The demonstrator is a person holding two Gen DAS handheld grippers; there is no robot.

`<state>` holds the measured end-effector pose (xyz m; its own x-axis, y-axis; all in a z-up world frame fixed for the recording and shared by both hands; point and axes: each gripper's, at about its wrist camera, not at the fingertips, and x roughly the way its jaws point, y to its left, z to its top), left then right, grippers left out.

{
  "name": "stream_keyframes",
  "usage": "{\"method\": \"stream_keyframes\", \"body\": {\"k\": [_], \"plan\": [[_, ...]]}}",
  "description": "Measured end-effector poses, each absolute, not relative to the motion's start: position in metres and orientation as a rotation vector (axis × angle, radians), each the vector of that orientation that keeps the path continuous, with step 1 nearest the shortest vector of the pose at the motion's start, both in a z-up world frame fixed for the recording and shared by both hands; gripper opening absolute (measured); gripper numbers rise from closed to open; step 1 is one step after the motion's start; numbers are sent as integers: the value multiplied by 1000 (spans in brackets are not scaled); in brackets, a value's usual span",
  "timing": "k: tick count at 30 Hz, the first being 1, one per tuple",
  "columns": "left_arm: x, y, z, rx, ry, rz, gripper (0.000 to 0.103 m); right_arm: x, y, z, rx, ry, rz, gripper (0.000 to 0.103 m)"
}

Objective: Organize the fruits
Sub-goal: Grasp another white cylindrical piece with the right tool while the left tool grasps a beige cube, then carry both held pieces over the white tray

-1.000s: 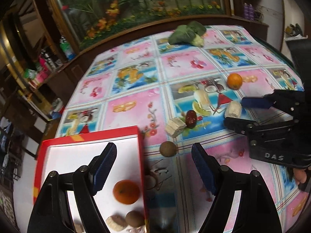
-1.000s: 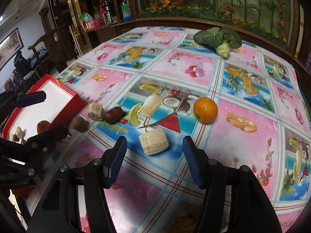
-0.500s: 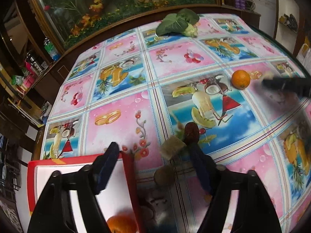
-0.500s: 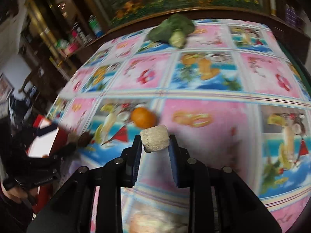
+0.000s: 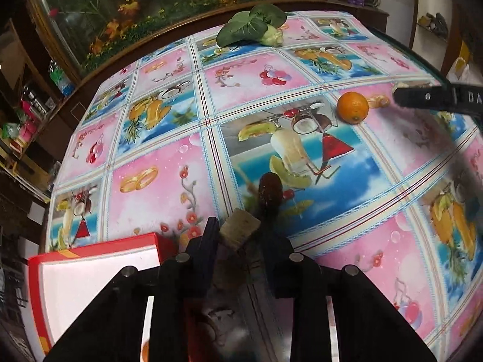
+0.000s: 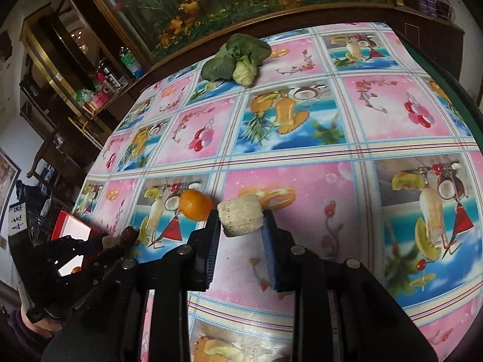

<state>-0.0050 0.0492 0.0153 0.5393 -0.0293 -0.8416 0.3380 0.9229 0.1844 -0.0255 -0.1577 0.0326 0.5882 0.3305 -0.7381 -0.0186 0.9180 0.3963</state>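
My left gripper (image 5: 238, 233) is shut on a beige fruit chunk (image 5: 240, 229) just past the corner of the red box (image 5: 99, 249) with its white inside. A dark red fruit (image 5: 270, 191) lies right beyond the chunk on the tablecloth. An orange (image 5: 352, 107) rests farther off to the right. In the right wrist view my right gripper (image 6: 241, 226) is shut on a white ribbed fruit piece (image 6: 240, 217), held above the cloth. There the orange (image 6: 195, 205) sits just left of it, and the left gripper (image 6: 99, 246) shows at the lower left.
A green leafy vegetable (image 5: 253, 27) lies at the table's far edge, with a wooden ledge and flower display behind. The right gripper's arm (image 5: 437, 99) reaches in from the right edge. The table's right edge (image 6: 446, 84) drops away. Shelves crowd the left.
The left gripper moved forward from over the box and shut on the beige chunk. The right gripper shut on the white piece, lifted it and carried it right, past the orange.
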Motion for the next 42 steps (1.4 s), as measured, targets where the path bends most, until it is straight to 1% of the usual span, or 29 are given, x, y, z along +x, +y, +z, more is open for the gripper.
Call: {"method": "stream_keyframes", "body": {"k": [5, 11, 14, 20, 24, 30, 36, 42], "plan": [[-18, 47, 24, 285, 959, -226, 27, -32, -144, 35, 326, 908, 241, 29], [-60, 54, 57, 200, 856, -196, 27, -43, -121, 39, 277, 881, 305, 29], [-90, 70, 74, 160, 796, -139, 27, -52, -104, 43, 247, 861, 355, 29], [-129, 109, 92, 78, 724, -8, 27, -68, -63, 54, 199, 806, 431, 29], [-141, 128, 93, 56, 699, 67, 27, -83, -32, 60, 152, 759, 472, 30], [-152, 152, 90, 31, 676, 151, 27, -106, 20, 76, 160, 670, 561, 30], [-161, 166, 86, 34, 662, 203, 27, -120, 68, 77, 143, 670, 643, 30], [-162, 179, 83, 35, 658, 241, 27, -123, 96, 73, 168, 701, 686, 30]]}}
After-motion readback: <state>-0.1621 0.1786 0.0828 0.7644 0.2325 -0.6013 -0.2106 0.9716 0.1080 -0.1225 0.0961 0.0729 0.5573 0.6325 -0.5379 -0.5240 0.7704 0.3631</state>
